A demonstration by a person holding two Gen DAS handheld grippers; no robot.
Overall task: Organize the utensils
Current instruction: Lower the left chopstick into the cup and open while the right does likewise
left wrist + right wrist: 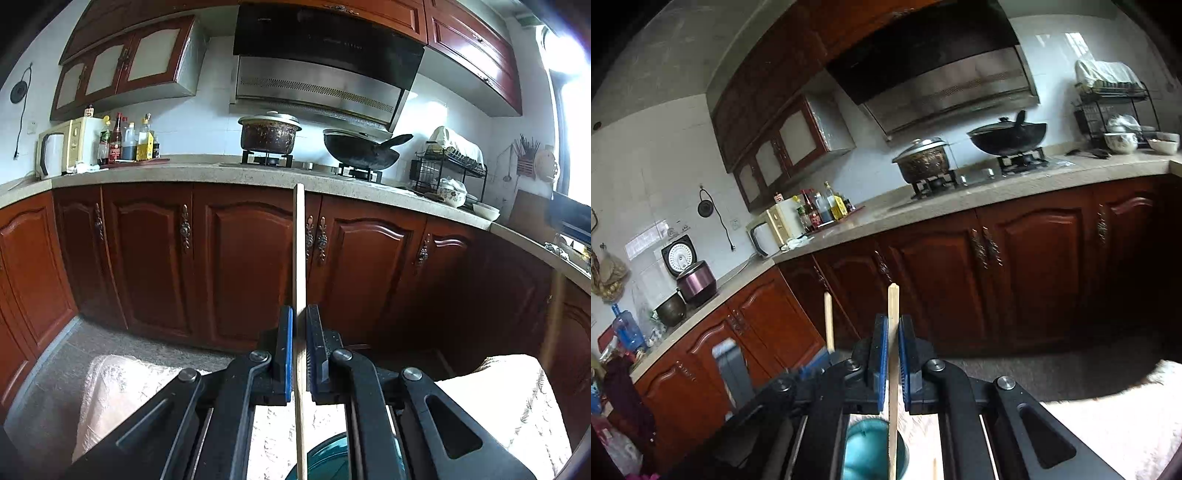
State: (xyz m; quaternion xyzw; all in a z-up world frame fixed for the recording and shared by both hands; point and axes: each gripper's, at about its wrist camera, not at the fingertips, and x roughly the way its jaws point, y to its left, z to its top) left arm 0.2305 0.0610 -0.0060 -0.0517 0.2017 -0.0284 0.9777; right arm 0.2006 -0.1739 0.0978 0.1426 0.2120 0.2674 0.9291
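Note:
My left gripper [300, 325] is shut on a pale wooden chopstick [298, 251] that stands upright between its blue pads, its lower end reaching down toward a teal cup [325, 458] below. My right gripper [893, 332] is shut on a second wooden chopstick [893, 306], also upright, with its lower end over the same teal cup [866, 450]. In the right wrist view the left gripper's chopstick [828, 321] shows just to the left. The cup stands on a white lace-covered table [517, 398].
Dark red cabinets [243, 258] run under a speckled counter [207, 173] ahead. On it stand a pot [269, 134], a wok [364, 149], sauce bottles [125, 142], a microwave [64, 149] and a dish rack [448, 173]. Grey floor [55, 376] lies between table and cabinets.

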